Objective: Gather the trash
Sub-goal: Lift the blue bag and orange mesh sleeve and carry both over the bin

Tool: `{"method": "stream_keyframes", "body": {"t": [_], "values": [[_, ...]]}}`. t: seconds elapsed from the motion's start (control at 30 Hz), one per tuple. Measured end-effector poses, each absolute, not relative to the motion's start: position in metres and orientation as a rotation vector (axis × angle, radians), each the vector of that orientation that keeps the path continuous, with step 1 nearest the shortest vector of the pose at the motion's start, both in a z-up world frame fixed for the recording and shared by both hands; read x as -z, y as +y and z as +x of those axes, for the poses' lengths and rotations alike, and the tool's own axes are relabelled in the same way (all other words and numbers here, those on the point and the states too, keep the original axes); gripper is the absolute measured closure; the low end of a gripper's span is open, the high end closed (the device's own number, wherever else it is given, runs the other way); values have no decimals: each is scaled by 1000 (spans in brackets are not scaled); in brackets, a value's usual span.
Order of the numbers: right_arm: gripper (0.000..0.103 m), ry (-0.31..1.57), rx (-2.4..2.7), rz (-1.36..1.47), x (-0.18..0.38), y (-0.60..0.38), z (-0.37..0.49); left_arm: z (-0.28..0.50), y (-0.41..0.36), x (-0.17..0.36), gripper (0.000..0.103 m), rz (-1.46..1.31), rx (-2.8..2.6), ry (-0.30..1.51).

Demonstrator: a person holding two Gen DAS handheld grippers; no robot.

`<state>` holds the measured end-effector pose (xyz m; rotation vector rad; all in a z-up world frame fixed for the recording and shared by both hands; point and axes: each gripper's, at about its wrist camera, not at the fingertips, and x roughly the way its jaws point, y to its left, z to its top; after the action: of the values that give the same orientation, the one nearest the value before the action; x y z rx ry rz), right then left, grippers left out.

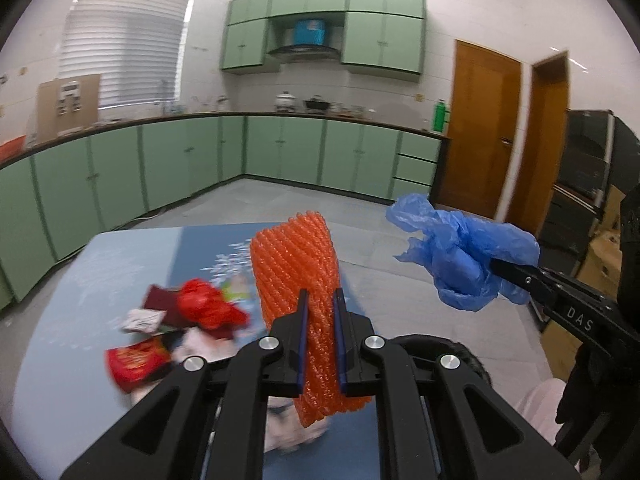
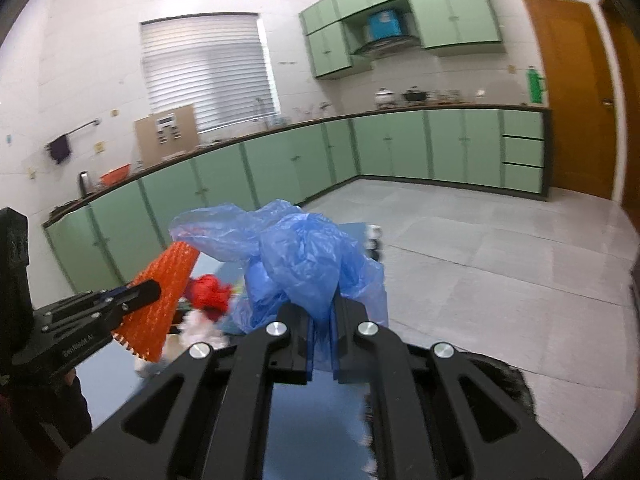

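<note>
Left gripper (image 1: 320, 300) clamps orange foam net (image 1: 296, 264) | right gripper (image 2: 322, 312) clamps blue plastic bag (image 2: 304, 256)

Wrapper pile (image 1: 160, 332) blurred; orange net (image 1: 304, 280) hides part.

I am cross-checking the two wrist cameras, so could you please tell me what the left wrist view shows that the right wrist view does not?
Only the left wrist view shows the red snack packet and dark red wrapper on the table, plus cardboard boxes by a dark cabinet.

Only the right wrist view shows the purple towel on the wall rail and the orange bowl on the counter.

Both show the left gripper shut on the orange foam net, the right gripper shut on the blue plastic bag, and the crumpled red bag.
</note>
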<state>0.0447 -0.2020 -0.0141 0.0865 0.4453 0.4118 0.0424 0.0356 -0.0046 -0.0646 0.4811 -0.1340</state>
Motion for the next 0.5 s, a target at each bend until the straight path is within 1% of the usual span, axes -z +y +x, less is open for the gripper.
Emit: {"method": "stream_keyframes", "body": {"t": [0.23,0.5], "values": [[98,472,-256,103,32,-258,50,65,-19,9,92,-45,294,481],[98,531,-139,133,68,-297,55,91,-80,35,92,-17,414,528]]}}
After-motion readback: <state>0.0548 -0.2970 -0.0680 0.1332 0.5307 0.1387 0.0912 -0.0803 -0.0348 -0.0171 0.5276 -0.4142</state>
